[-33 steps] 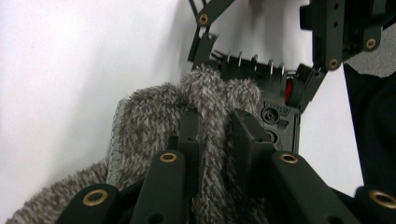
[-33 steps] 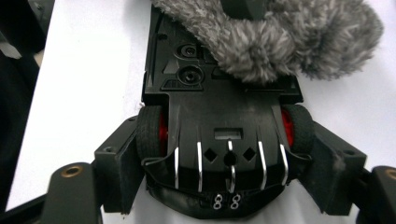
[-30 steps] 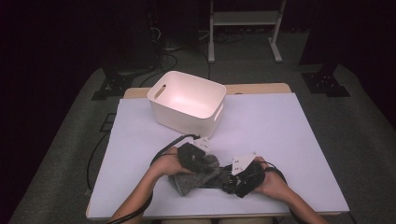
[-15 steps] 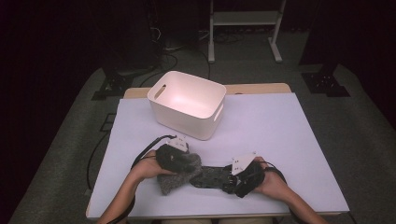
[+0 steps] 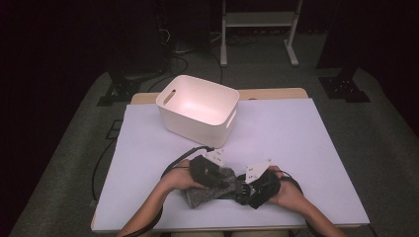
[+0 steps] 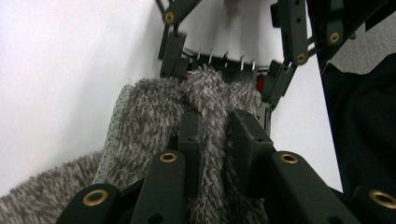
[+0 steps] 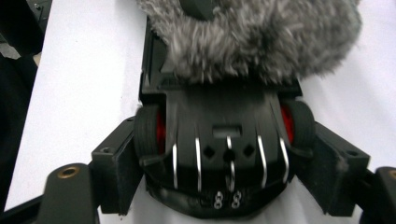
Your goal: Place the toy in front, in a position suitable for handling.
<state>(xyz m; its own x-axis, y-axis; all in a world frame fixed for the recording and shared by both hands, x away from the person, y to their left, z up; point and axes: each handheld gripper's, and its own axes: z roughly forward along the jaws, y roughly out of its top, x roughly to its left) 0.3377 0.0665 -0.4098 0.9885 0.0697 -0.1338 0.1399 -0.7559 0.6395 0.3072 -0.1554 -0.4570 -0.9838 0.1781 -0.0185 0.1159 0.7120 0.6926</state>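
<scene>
- Two grippers at work at the near edge of the counter (image 5: 296, 128), both on the same job: wiping a black toy car (image 7: 224, 140) with a grey fluffy cloth (image 6: 154, 121).
- Left gripper (image 5: 207, 170): jaws narrow, pinched on a fold of the cloth. Left gripper view shows the pile bunched between the two black jaws, so the cloth is gripped rather than draped.
- Right gripper (image 5: 259, 190): jaws set around the car's body, one against each side by the red-hubbed wheels. Looks like a clamp that keeps the car from rolling while the cloth works on it.
- Car sits low over the counter between the hands, one end to the right gripper's camera, far end under the cloth.
- Cloth covers the far end of the car; the rest trails on the counter toward the person's left hand (image 5: 178, 177).
- My read: holding the car fixed on one side lets the other side rub without chasing it.
- White bin (image 5: 197, 106) stands well apart, farther back, nothing seen inside. Probable drop-off for later.
</scene>
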